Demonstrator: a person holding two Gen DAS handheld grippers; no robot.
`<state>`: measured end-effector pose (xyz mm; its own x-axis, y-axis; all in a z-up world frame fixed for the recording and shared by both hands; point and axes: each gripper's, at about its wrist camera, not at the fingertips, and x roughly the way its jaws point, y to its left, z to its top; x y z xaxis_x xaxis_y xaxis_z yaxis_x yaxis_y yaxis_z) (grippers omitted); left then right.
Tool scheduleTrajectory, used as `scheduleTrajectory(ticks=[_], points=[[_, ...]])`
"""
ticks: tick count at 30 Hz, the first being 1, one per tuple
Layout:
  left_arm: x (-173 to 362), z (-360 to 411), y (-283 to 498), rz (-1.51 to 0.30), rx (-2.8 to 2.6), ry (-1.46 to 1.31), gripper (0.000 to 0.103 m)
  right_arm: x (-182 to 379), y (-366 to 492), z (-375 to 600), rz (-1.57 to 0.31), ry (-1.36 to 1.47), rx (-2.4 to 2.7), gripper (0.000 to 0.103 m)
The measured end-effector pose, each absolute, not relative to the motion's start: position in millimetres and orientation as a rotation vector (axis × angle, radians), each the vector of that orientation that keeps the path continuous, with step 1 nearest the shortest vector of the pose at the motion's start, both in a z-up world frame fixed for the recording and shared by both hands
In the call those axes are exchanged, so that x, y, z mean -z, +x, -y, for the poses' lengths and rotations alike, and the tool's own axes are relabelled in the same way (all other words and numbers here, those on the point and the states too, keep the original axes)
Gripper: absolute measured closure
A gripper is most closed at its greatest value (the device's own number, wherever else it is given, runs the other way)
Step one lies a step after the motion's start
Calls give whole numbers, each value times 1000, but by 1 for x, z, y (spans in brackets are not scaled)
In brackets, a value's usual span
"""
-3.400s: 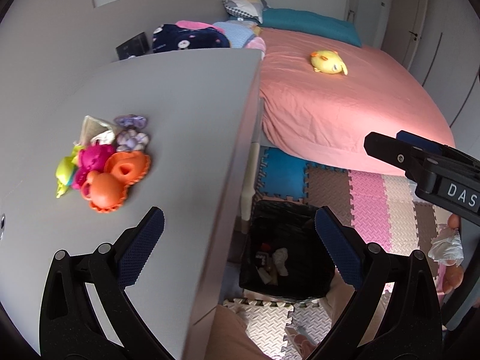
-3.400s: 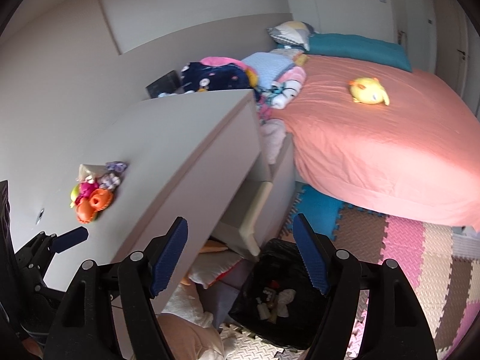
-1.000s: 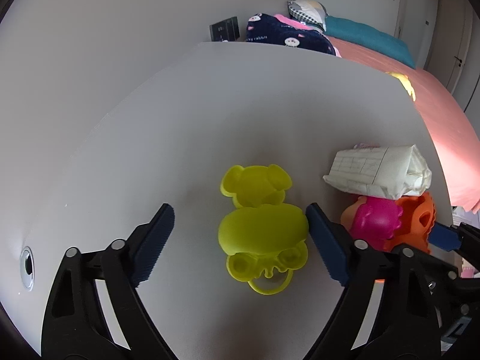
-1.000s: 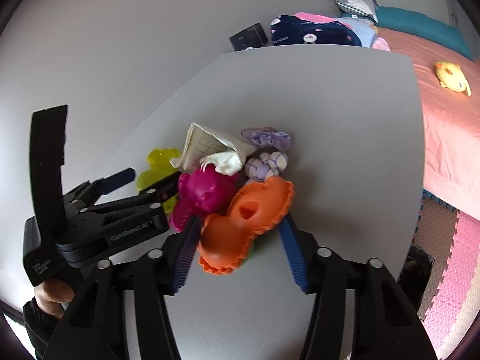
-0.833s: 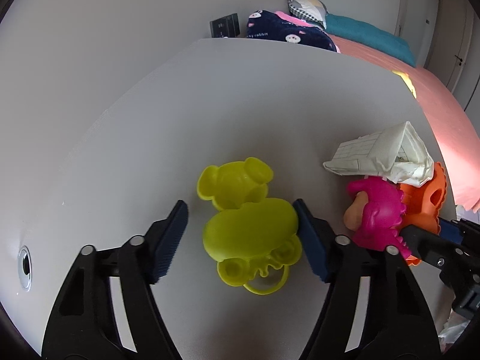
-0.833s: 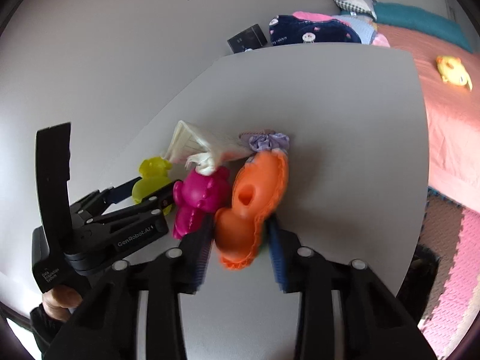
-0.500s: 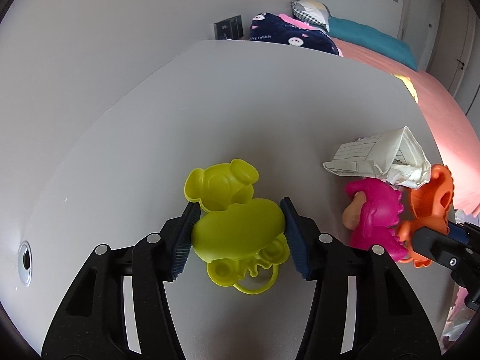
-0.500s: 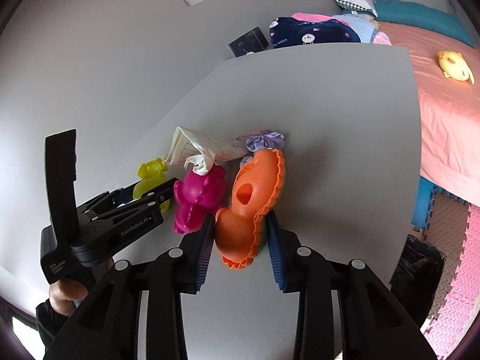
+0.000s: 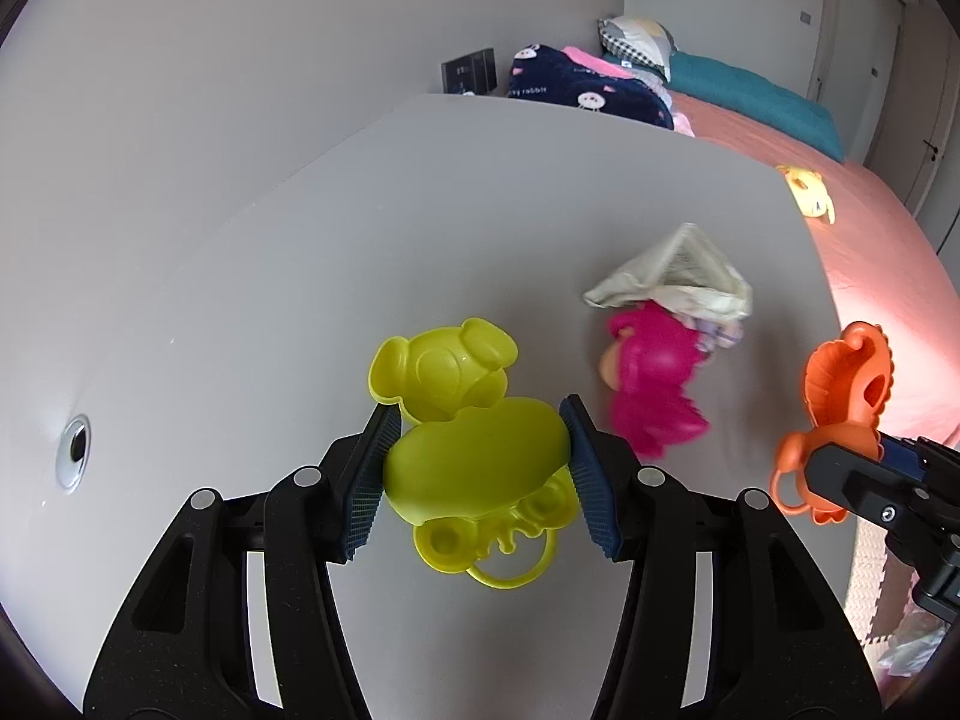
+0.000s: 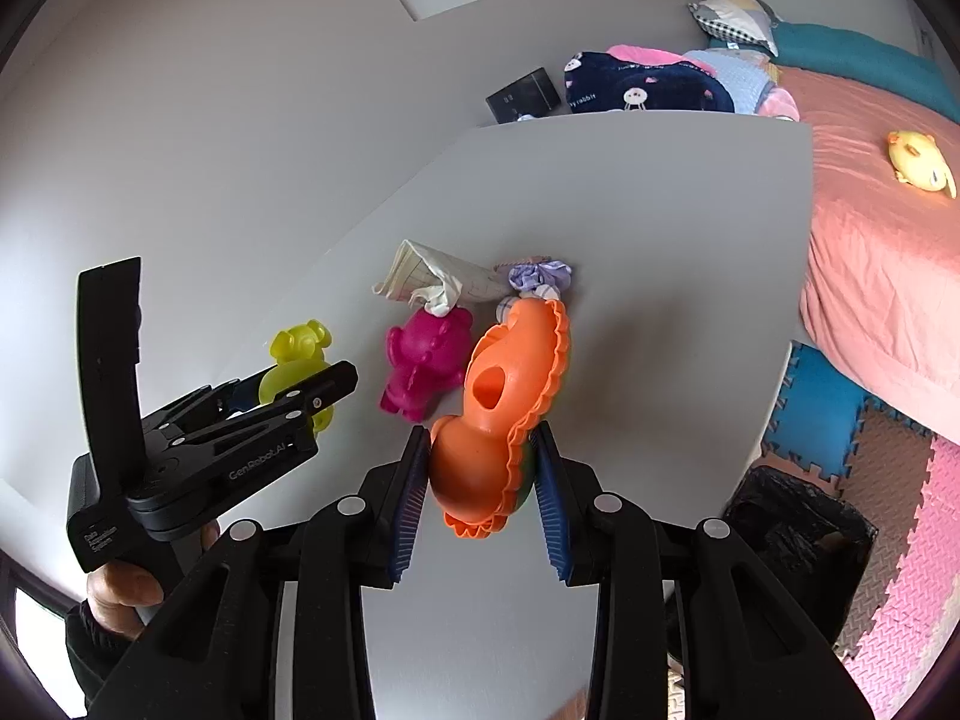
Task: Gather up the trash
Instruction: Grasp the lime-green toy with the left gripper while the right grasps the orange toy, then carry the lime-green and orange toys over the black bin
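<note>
The left claw (image 9: 477, 474) is clamped on a yellow-green toy mold (image 9: 474, 462), its blue pads pressing the rounded body from both sides. The mold's long axis runs along the claw's line: the ring end sits nearest the camera, the eared head points away across the grey surface (image 9: 540, 192). In the right wrist view a hand (image 10: 120, 591) grips the handle of this claw from below, low at the left, and the tool slants down toward the surface.

The right claw (image 10: 483, 489) is clamped on an orange toy mold (image 10: 504, 408) with scalloped edges. That mold stands on edge between the pads, its long axis leading away from the camera and tilted slightly right, its far end reaching toward the pile. This claw also angles down at the surface.

Just beyond lies a magenta toy mold (image 10: 423, 360), blurred in the left wrist view. Touching its far end is a crumpled paper (image 10: 432, 282), with a purple hair tie (image 10: 537, 276) beside it.

Lower right, on the foam mat floor (image 10: 912, 546), stands a black-lined bin (image 10: 798, 531). Farther off is a bed (image 10: 876, 240) with a yellow plush (image 10: 918, 168) on the pink cover.
</note>
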<state>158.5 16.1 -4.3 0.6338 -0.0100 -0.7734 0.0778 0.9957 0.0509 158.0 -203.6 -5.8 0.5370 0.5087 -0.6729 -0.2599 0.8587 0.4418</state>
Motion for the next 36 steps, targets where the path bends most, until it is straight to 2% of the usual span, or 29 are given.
scheduleTrajectory(ticks=[12,36], points=[[-14,15,122,-842,62,85,49,-7,125,237,-855,293,-474,67],[-19,117,108,-822,231,129,49,-18,84,323,-803,320,-370,67]])
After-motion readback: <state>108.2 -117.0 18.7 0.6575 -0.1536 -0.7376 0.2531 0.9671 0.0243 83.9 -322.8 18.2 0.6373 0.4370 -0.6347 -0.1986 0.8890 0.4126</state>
